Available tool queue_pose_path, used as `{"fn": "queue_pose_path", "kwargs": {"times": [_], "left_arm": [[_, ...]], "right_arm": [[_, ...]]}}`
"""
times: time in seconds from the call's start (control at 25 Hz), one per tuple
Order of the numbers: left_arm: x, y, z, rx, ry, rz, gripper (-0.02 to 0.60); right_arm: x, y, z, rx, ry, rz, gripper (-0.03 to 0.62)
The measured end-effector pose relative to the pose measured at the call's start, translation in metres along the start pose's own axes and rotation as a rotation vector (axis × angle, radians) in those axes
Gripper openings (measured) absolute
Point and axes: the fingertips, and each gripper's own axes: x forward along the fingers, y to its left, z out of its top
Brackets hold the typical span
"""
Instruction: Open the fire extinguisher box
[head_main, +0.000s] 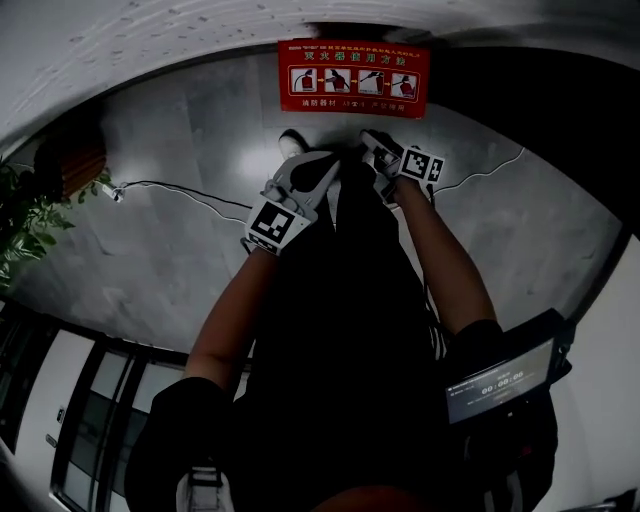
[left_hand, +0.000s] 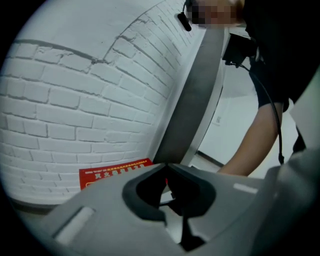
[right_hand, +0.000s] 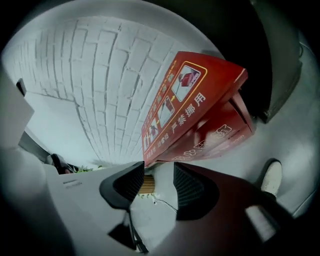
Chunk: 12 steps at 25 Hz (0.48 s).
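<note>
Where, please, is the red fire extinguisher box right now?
The fire extinguisher box sits at the head view's top centre, on the floor against the white brick wall; the right gripper view shows it upper right.

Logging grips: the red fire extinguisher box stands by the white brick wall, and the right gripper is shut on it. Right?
No: the right gripper view shows the right gripper open, jaws apart and empty. The red fire extinguisher box does stand by the white brick wall.
</note>
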Motion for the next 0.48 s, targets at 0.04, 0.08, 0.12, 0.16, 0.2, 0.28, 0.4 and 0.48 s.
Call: {"fn": "queue_pose_path", "kwargs": {"times": [0.04, 0.08, 0.12, 0.16, 0.2, 0.28, 0.4, 0.48], "left_arm": [[0.000, 0.004, -0.006, 0.001, 0.009, 0.002, 0.011], [0.001, 0.007, -0.012, 0.004, 0.018, 0.004, 0.011], [0.003, 0.010, -0.018, 0.006, 0.027, 0.005, 0.011], [0.005, 0.012, -0.024, 0.006, 0.034, 0.004, 0.011], [0.008, 0.014, -0.028, 0.005, 0.040, 0.001, 0.011], [0.013, 0.017, -0.035, 0.000, 0.044, -0.003, 0.011], [0.020, 0.018, -0.041, -0.006, 0.044, -0.009, 0.011], [0.022, 0.015, -0.043, -0.009, 0.047, -0.020, 0.008]], "right_arm": [[0.004, -0.004, 0.003, 0.004, -0.017, 0.001, 0.176], [0.008, -0.008, 0.006, 0.008, -0.032, 0.002, 0.176], [0.012, -0.013, 0.009, 0.015, -0.050, 0.001, 0.176], [0.015, -0.018, 0.013, 0.026, -0.068, 0.000, 0.176], [0.017, -0.022, 0.017, 0.037, -0.086, -0.001, 0.176], [0.023, -0.029, 0.024, 0.055, -0.115, 0.000, 0.176], [0.031, -0.036, 0.032, 0.077, -0.145, 0.014, 0.175], [0.035, -0.037, 0.035, 0.089, -0.158, 0.022, 0.175]]}}
